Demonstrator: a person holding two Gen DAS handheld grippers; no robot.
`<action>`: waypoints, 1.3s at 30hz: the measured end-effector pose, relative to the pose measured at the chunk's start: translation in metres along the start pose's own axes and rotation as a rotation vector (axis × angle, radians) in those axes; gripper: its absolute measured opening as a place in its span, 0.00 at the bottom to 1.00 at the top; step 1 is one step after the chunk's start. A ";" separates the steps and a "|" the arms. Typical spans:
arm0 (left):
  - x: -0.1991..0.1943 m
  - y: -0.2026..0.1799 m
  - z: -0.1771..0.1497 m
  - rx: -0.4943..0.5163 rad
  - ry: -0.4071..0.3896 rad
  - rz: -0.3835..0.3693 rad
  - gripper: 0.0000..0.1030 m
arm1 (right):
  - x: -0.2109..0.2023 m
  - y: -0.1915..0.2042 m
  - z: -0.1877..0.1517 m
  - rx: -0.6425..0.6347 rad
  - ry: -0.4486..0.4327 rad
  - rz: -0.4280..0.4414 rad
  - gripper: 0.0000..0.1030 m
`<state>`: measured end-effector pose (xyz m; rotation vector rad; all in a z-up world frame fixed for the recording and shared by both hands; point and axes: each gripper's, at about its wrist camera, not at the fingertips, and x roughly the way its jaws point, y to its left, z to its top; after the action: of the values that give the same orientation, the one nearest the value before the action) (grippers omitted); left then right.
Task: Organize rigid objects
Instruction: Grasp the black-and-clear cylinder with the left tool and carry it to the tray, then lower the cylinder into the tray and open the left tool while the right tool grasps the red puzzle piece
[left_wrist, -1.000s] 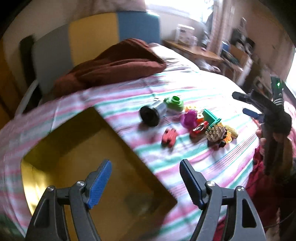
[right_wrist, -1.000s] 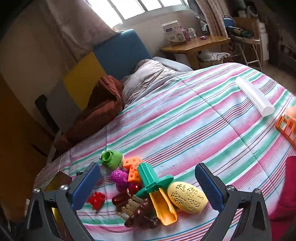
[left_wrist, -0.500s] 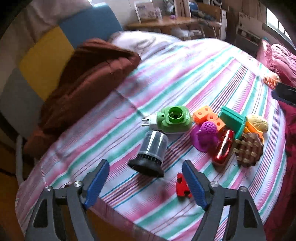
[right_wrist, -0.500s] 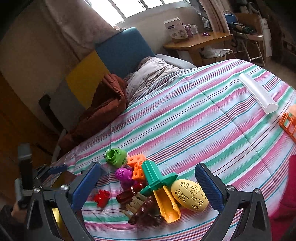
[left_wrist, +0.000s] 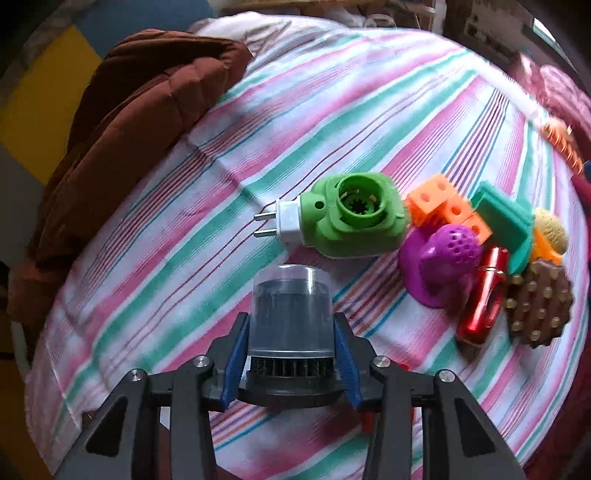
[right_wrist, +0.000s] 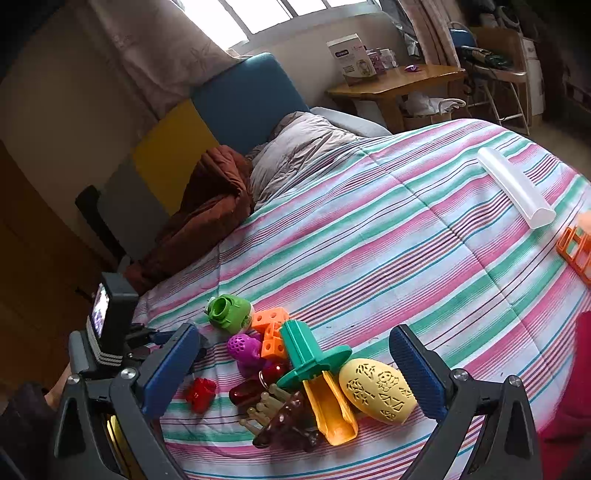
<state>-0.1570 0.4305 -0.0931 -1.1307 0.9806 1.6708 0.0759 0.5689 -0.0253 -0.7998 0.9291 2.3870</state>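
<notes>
My left gripper (left_wrist: 290, 360) is shut on a grey cylinder with a black ribbed base (left_wrist: 290, 314), lying on the striped bed. Beyond it lie a green plug-in device (left_wrist: 354, 216), orange cubes (left_wrist: 439, 205), a purple perforated toy (left_wrist: 441, 260), a red shiny piece (left_wrist: 482, 299), a teal T-shaped piece (left_wrist: 506, 225) and a brown studded brush (left_wrist: 539, 302). My right gripper (right_wrist: 295, 373) is open above the same pile, over the teal piece (right_wrist: 308, 356), a yellow patterned oval (right_wrist: 378, 389) and an orange scoop (right_wrist: 328, 411). A small red block (right_wrist: 201, 393) lies left of the pile.
A brown quilt (left_wrist: 140, 122) is heaped at the head of the bed. A white tube (right_wrist: 515, 186) and an orange crate (right_wrist: 576, 251) lie at the far right. A yellow box edge (right_wrist: 114, 439) shows at the bed's left side. A wooden desk (right_wrist: 399, 83) stands behind.
My left gripper moved from over the yellow box to the grey cylinder and closed on it. The right gripper has stayed open above the pile.
</notes>
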 end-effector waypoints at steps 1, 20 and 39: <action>-0.006 0.001 -0.005 -0.017 -0.020 -0.016 0.43 | 0.000 0.001 0.000 -0.005 -0.001 -0.001 1.00; -0.151 0.048 -0.196 -0.492 -0.330 -0.060 0.43 | 0.048 0.149 -0.096 -0.748 0.333 0.202 0.89; -0.123 0.166 -0.326 -0.996 -0.256 0.105 0.43 | 0.136 0.153 -0.111 -0.824 0.464 0.075 0.47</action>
<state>-0.1999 0.0506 -0.0445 -1.4147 -0.0211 2.4024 -0.0744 0.4138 -0.1119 -1.6857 0.0552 2.6970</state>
